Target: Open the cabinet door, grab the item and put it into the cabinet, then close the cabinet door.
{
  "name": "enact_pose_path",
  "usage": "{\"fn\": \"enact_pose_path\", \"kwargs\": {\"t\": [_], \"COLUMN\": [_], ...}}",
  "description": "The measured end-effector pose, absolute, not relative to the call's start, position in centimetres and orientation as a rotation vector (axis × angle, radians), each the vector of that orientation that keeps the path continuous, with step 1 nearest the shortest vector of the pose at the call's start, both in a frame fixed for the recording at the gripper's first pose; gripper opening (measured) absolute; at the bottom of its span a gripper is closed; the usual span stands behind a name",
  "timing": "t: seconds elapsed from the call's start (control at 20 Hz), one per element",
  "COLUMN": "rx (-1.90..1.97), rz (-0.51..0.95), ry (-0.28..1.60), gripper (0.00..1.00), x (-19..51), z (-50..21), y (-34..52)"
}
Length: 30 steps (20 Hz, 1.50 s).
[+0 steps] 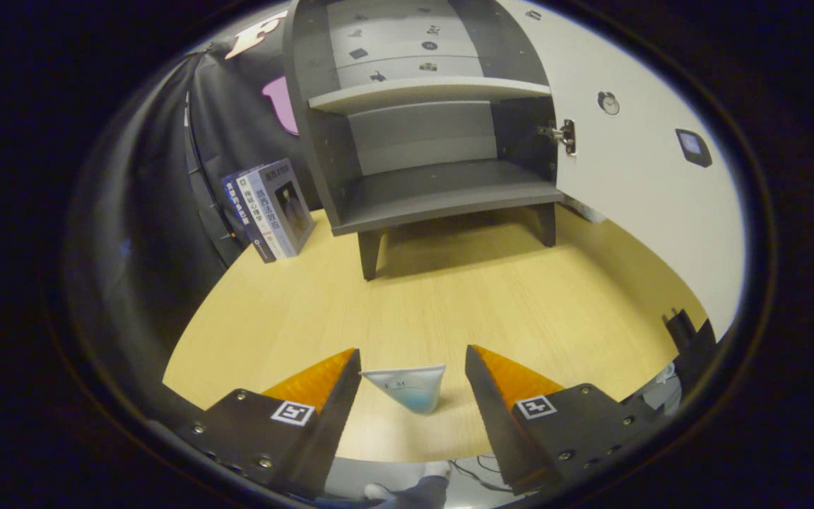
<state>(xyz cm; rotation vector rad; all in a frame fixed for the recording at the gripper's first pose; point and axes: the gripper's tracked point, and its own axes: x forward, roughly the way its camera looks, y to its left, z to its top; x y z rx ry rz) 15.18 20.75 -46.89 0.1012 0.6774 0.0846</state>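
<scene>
Gripper [413, 357] released: both fingers spread wide, neither touching anything. A small tube [408, 387] lies flat on the wooden table [449, 297] in the gap between the fingers, nearer the left one, with clear table showing on either side of it; its wide crimped end points ahead, its narrow end back toward the gripper. Beyond the fingers, across a stretch of bare tabletop, stands a grey cabinet [442, 191] on short legs. Its white door [633, 177] is swung fully open to the right, a metal hinge [561, 134] visible at its inner edge. Lower compartment and the shelf [428, 92] above hold nothing. Left of the cabinet, a few books [271, 208] stand upright together on the table, against the dark cloth wall [167, 233].
</scene>
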Motion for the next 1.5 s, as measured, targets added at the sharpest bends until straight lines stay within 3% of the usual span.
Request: {"fn": "enact_pose_path", "kwargs": {"t": [0.2,0.25,0.35,0.4,0.8,1.5], "rx": [0.074,0.066,0.060,0.060,0.027,0.008], "rz": [0.089,0.083,0.085,0.086,0.132,0.152], "ry": [0.690,0.685,0.675,0.678,0.612,0.281], "gripper": [0.84,0.80,0.59,0.57,0.57,0.56], "x": [15.1,15.2,15.4,15.4,17.4,32.4], "z": [-48.8,-49.0,-48.9,-49.0,-42.8,-16.6], "y": [21.0,20.9,20.9,21.0,20.4,18.3]}}
